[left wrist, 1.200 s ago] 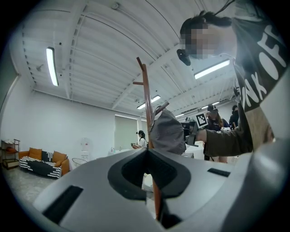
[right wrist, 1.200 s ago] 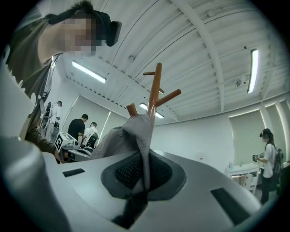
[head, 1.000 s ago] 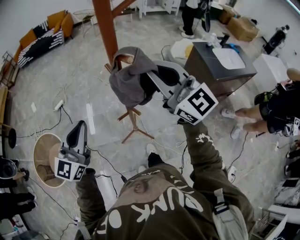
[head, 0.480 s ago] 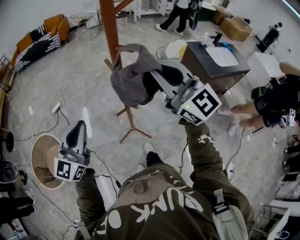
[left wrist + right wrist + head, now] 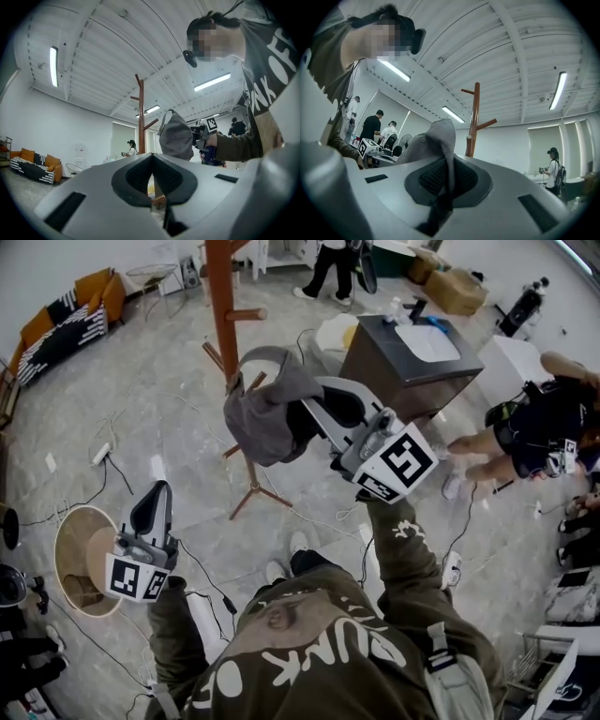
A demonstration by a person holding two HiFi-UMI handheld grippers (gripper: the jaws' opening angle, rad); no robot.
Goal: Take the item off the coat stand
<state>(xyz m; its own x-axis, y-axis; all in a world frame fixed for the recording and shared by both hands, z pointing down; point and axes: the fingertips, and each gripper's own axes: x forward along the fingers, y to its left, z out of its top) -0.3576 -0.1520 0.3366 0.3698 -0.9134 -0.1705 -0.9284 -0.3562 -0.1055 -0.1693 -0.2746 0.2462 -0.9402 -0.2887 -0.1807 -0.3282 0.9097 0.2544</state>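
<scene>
A grey cloth bag [image 5: 267, 413] hangs by its strap from my right gripper [image 5: 314, 401], which is shut on the strap. It hangs in the air just right of the brown wooden coat stand [image 5: 223, 306], apart from the pole. In the right gripper view the strap [image 5: 449, 154] runs down between the jaws, with the coat stand [image 5: 474, 122] behind. My left gripper [image 5: 157, 491] is low at the left, shut on nothing. In the left gripper view [image 5: 152, 157] the bag [image 5: 177, 136] shows beside the coat stand [image 5: 141, 117].
A dark cabinet with a white top [image 5: 375, 362] stands behind the bag. A round wicker basket [image 5: 66, 535] sits on the floor at the left among loose cables. A seated person [image 5: 534, 423] is at the right, another person stands at the back, and an orange sofa [image 5: 66, 310] is far left.
My right gripper has drawn the bag a little away from the stand's pole, and a bare peg now shows above it. The left gripper has stayed in place.
</scene>
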